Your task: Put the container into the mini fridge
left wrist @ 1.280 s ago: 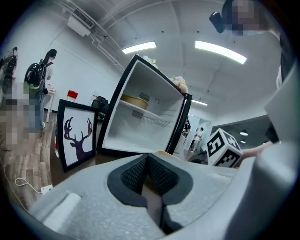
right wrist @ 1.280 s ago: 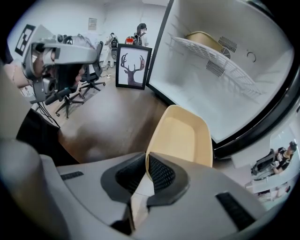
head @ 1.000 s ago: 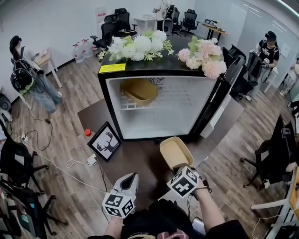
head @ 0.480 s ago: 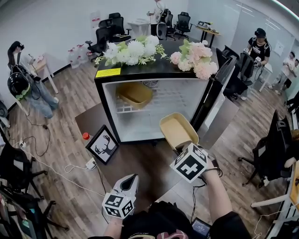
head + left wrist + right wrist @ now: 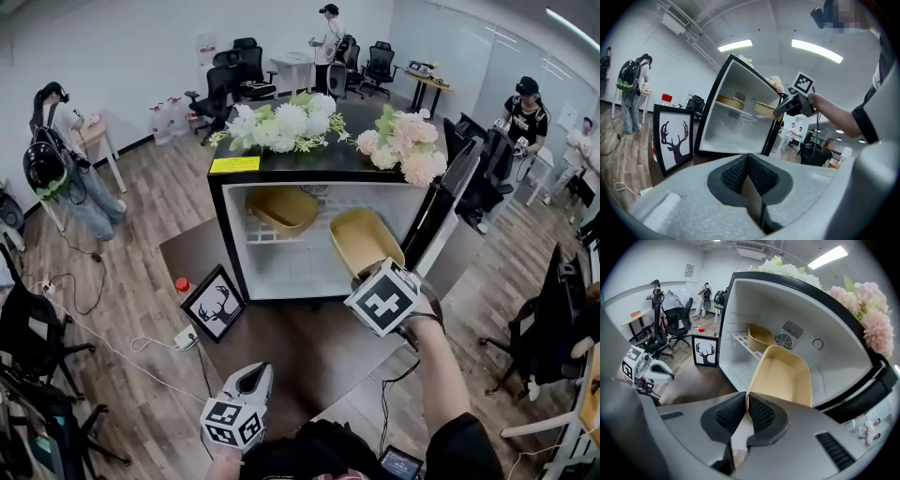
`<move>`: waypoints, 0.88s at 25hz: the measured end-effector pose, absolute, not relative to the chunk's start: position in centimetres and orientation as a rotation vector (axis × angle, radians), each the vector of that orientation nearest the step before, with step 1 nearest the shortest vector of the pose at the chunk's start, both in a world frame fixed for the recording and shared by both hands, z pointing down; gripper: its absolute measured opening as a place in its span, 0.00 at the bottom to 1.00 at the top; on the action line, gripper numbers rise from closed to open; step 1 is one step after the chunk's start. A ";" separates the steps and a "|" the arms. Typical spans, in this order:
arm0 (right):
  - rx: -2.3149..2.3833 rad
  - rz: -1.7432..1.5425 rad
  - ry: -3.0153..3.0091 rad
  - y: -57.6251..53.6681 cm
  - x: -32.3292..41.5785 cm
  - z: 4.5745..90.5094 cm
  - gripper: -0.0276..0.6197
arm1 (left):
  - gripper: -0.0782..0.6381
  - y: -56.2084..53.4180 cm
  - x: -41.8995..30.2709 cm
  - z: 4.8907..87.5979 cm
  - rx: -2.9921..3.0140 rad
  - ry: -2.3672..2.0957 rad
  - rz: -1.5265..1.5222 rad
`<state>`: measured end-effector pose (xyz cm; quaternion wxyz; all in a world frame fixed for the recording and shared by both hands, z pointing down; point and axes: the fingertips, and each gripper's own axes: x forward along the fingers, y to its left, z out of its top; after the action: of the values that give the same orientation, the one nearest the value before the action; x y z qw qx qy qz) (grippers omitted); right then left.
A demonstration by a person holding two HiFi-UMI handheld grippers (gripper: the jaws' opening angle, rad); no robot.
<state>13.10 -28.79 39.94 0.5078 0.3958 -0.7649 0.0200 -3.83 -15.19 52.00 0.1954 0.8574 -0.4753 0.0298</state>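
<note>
Container work is happening ahead of me, so I start close in: my left gripper (image 5: 260, 368) hangs low over the near edge of the dark counter (image 5: 300, 352), its jaws pressed together with nothing between them. Further out and higher, my right gripper (image 5: 746, 400) is clamped on the near rim of the tan container (image 5: 364, 239), the pads pinching the thin wall from both sides. The container is carried in the air, open side up and empty, at the mouth of the mini fridge (image 5: 225, 234), in the right half of the opening; I cannot tell whether its far end has crossed the threshold. Seen from the left gripper view, it sits at about the height of the wire shelf (image 5: 267, 232). On the counter by the fridge's left front corner a framed deer picture (image 5: 214, 303) stands leaning, with a small red-capped item (image 5: 182, 284) just beside it. The fridge door (image 5: 452, 192) is swung wide open to the right. Inside, on the shelf at the upper left, rests a second tan container (image 5: 281, 208), well apart from the one I hold. A yellow label (image 5: 234, 164) sits on the fridge's top front edge, and white flowers (image 5: 281, 122) and pink flowers (image 5: 408, 145) lie across the top. Beyond are office chairs (image 5: 234, 66) and several people standing.
</note>
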 end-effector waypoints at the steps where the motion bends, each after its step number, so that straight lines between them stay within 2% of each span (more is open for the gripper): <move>1: 0.953 0.051 -1.855 -29.5 12.9 39.7 0.09 | 0.12 -15.3 -4.3 51.9 2.393 -1.347 0.078; 22: 0.938 0.132 -1.823 -41.0 12.9 41.0 0.09 | 0.12 -17.7 -12.3 52.2 2.128 -1.617 -0.073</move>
<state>12.85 -41.03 41.02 0.5173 0.3908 -0.7593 0.0550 -12.26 -17.70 52.16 0.2320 0.7742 -0.5883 -0.0266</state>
